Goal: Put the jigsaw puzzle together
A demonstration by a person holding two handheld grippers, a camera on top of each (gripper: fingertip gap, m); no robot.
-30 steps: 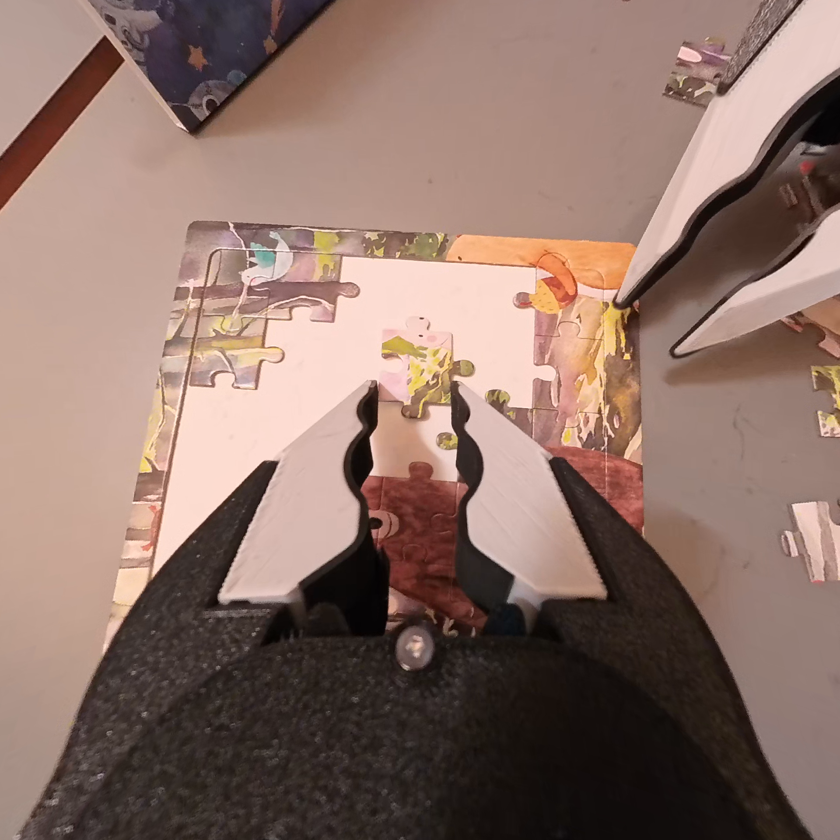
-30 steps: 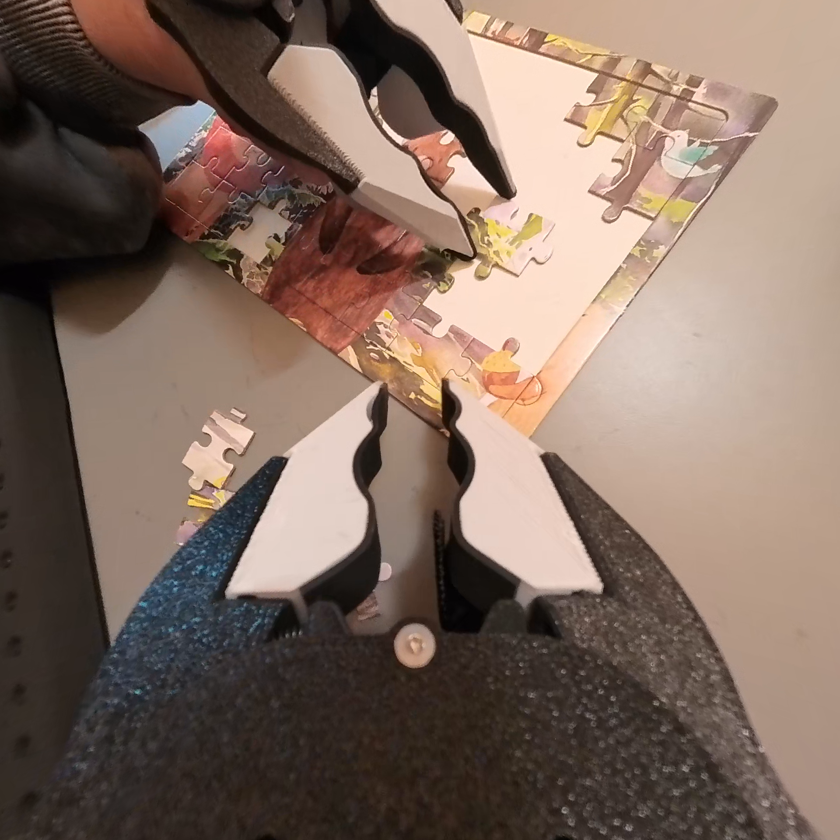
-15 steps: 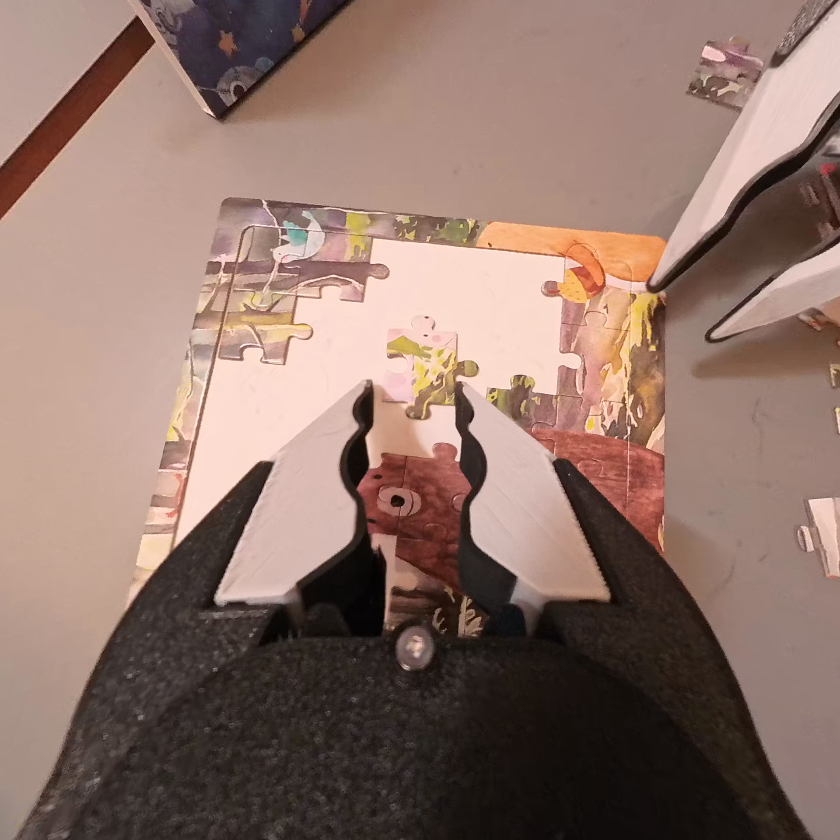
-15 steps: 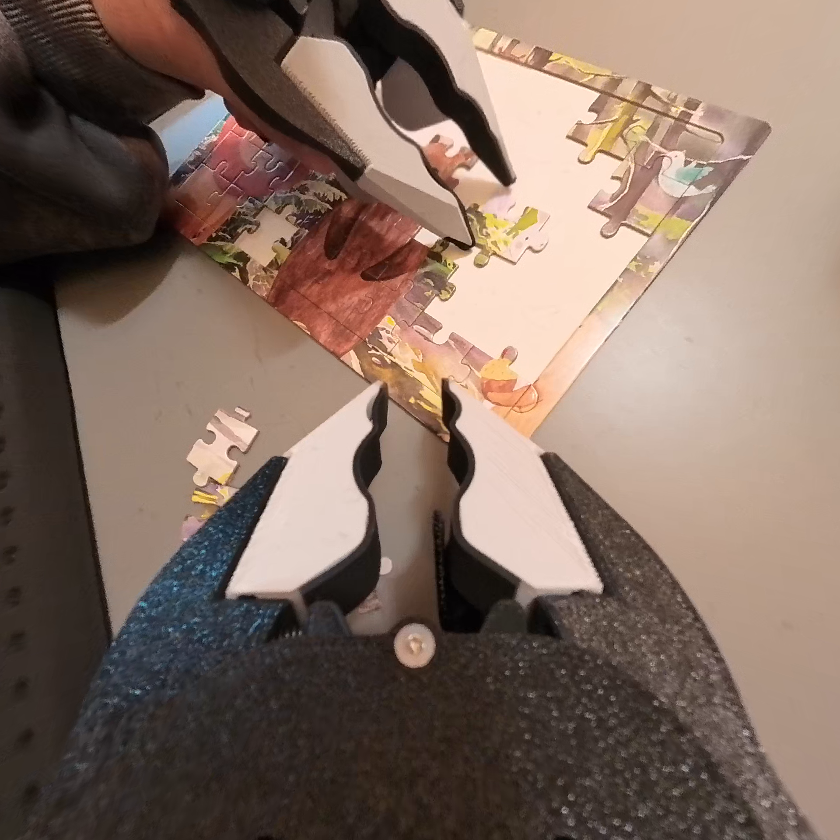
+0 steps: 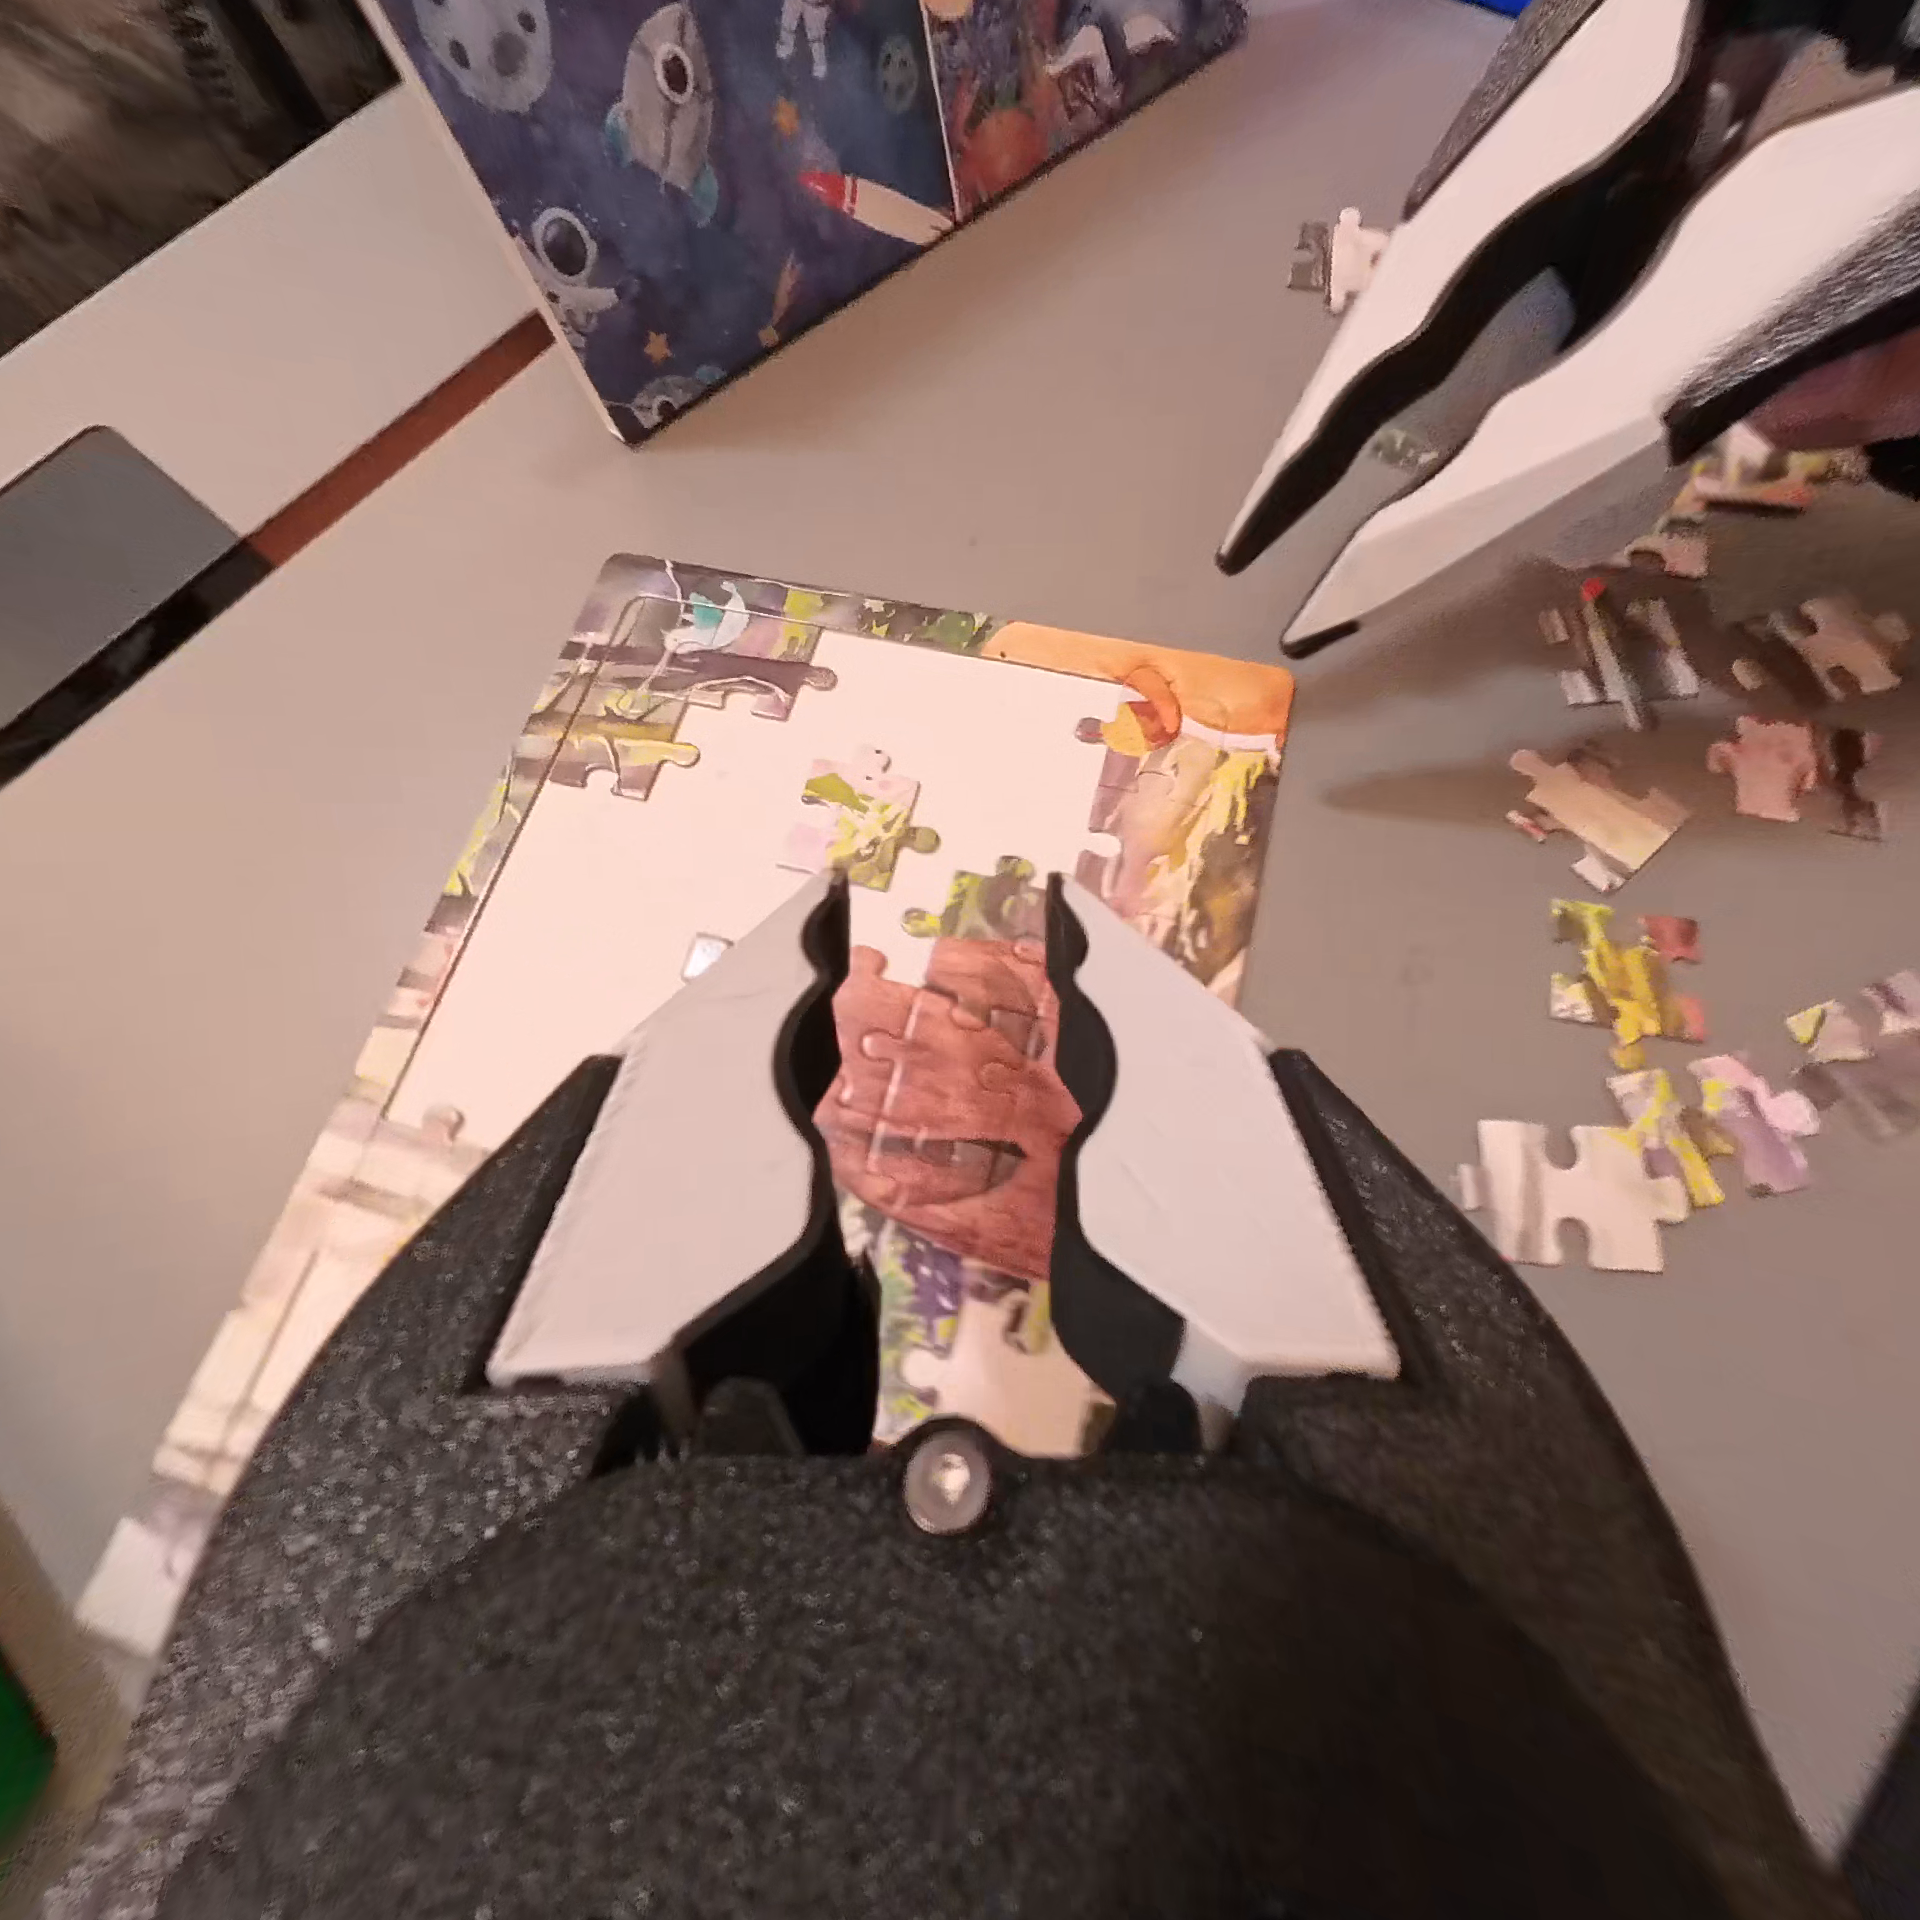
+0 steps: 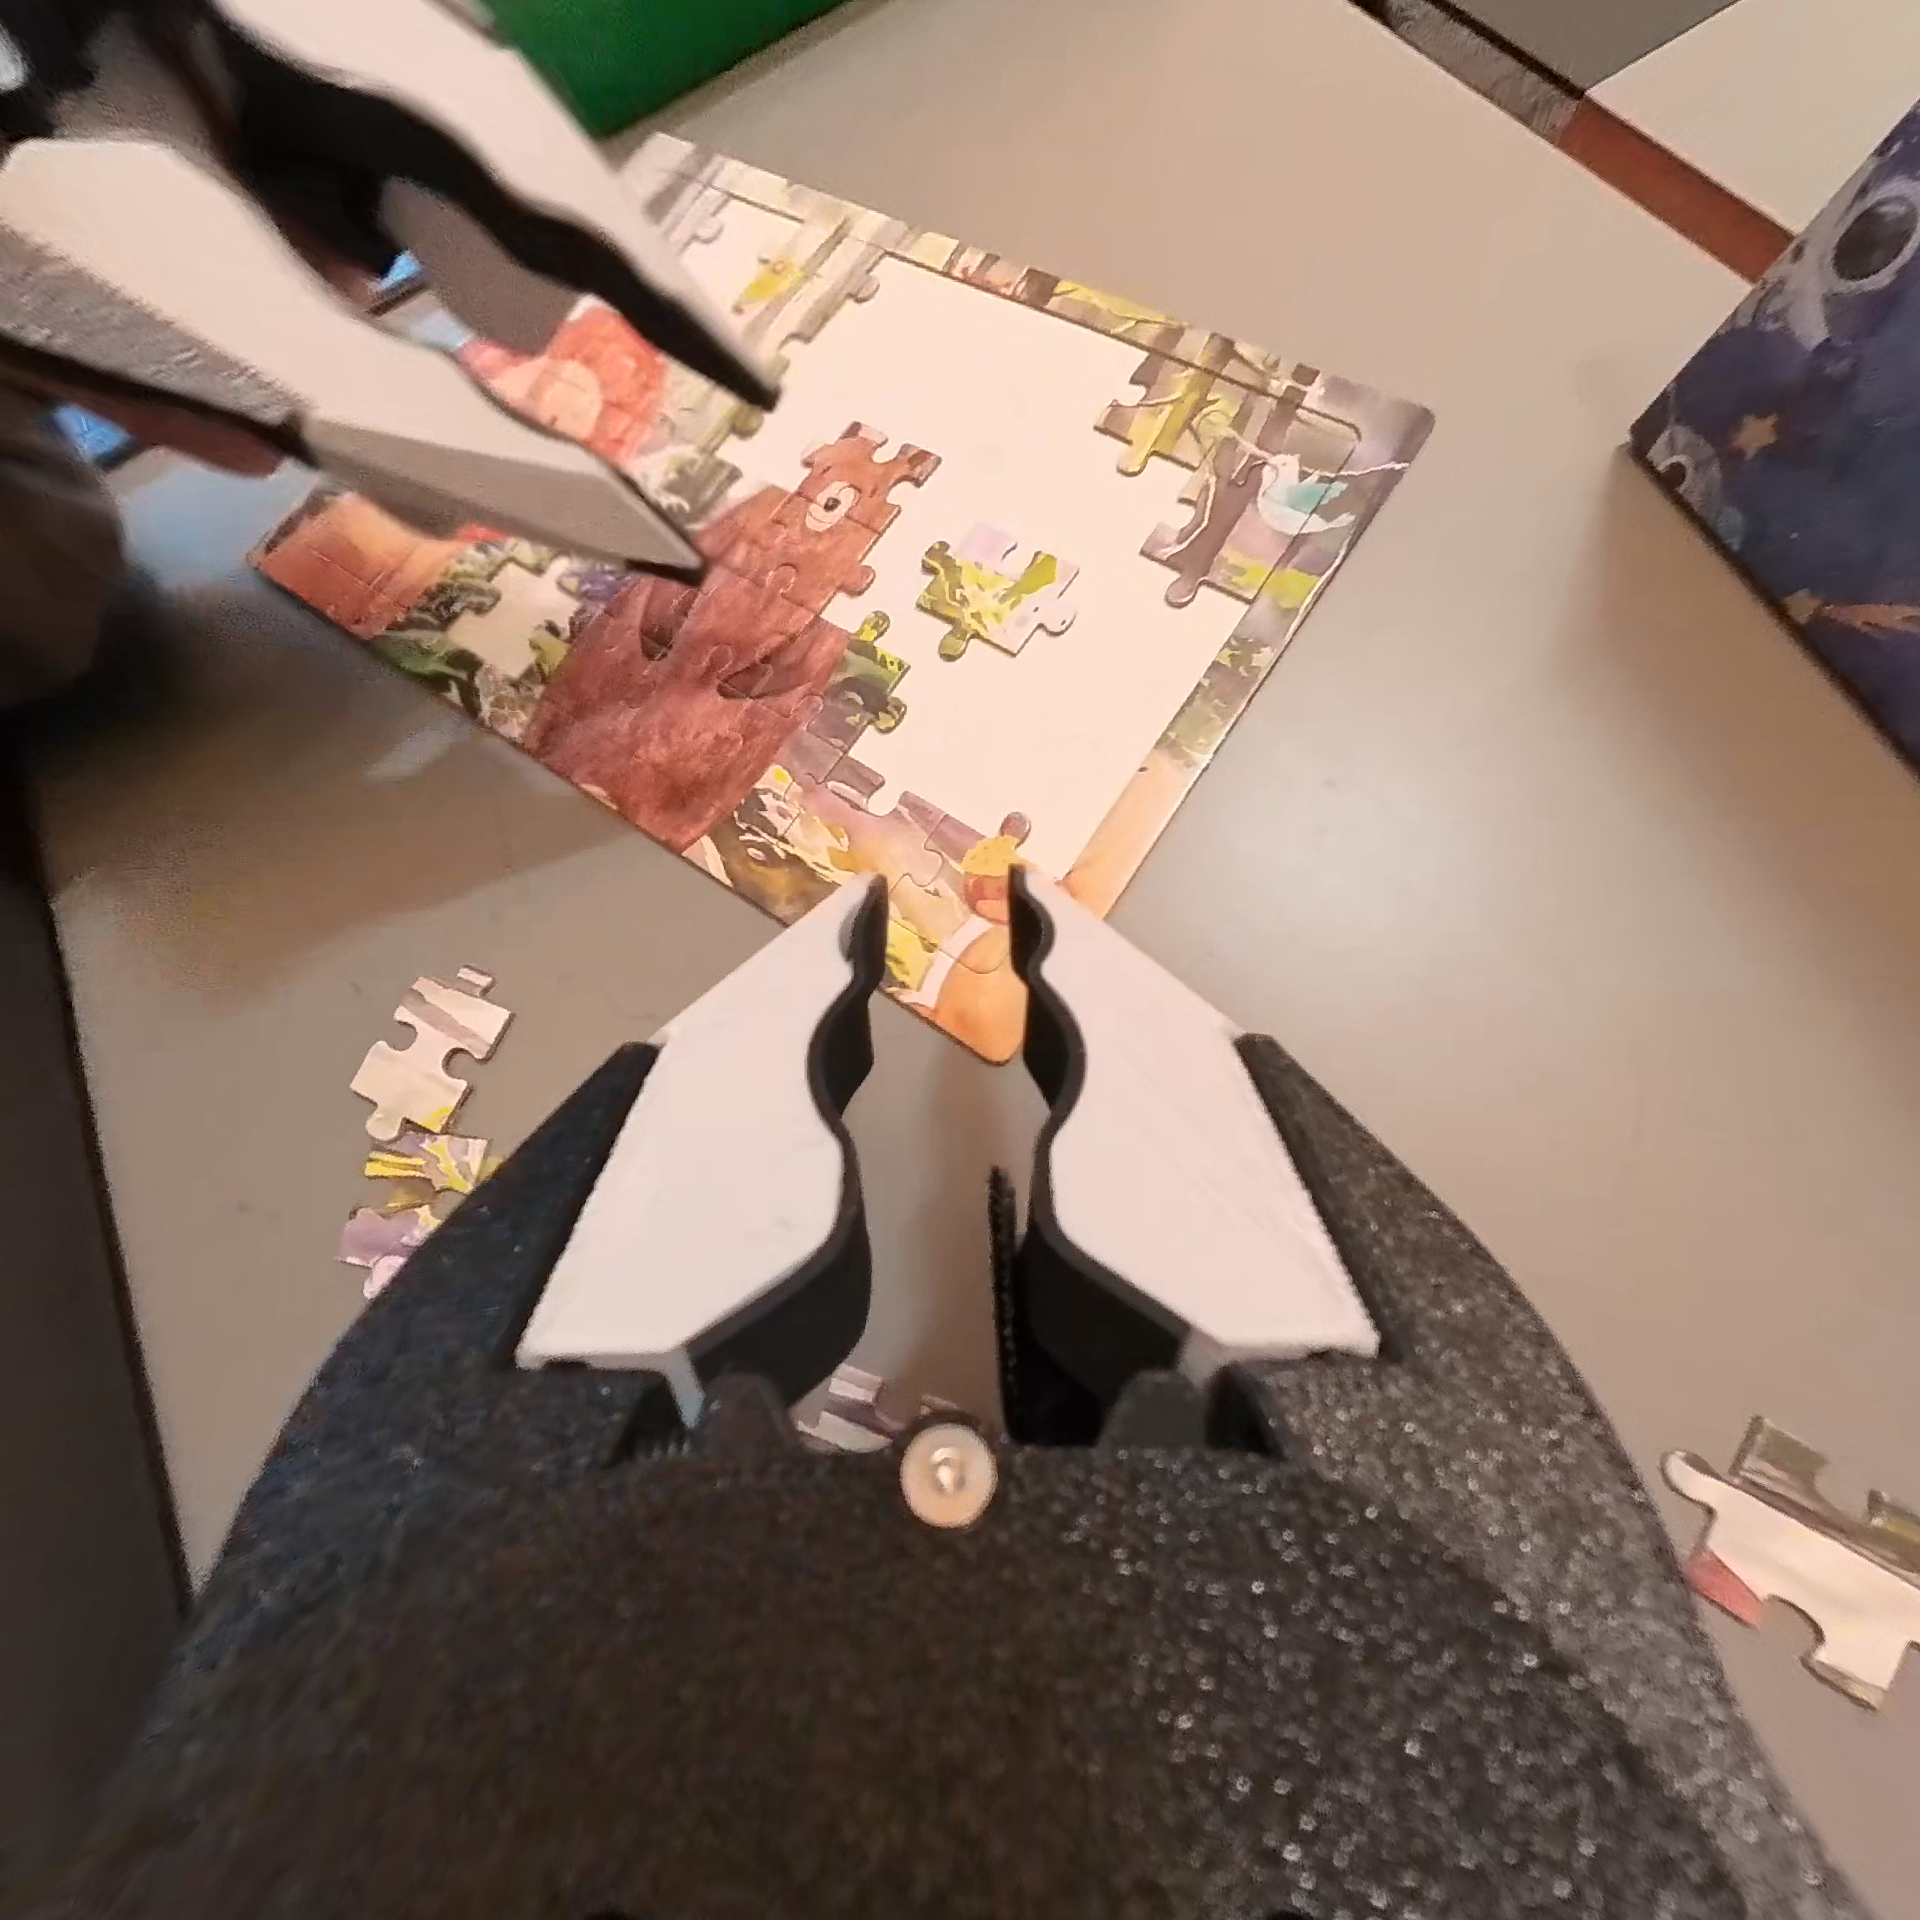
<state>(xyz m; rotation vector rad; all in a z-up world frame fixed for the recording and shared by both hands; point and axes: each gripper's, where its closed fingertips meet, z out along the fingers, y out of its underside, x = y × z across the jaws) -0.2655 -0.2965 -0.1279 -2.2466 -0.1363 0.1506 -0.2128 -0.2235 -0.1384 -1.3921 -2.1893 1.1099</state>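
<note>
Partly assembled cardboard jigsaw puzzle in rectangular tray lies flat on grey tabletop. One loose green-and-lilac cardboard piece rests alone on bare white middle of tray, apart from brown bear section.

Left gripper above bear section, fingers parted, holding nothing. Right gripper over orange tray corner, fingers parted, empty.

Unsorted loose pieces scattered on tabletop beside tray.

Judgement: piece thin, light, stiff, lies flush, so likely hard to pinch flat. Best taken across opposite edges, or slid by tab.

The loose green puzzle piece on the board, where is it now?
The green piece lies alone on the bare middle of the puzzle board, between the brown bear and the bird corner.
</note>
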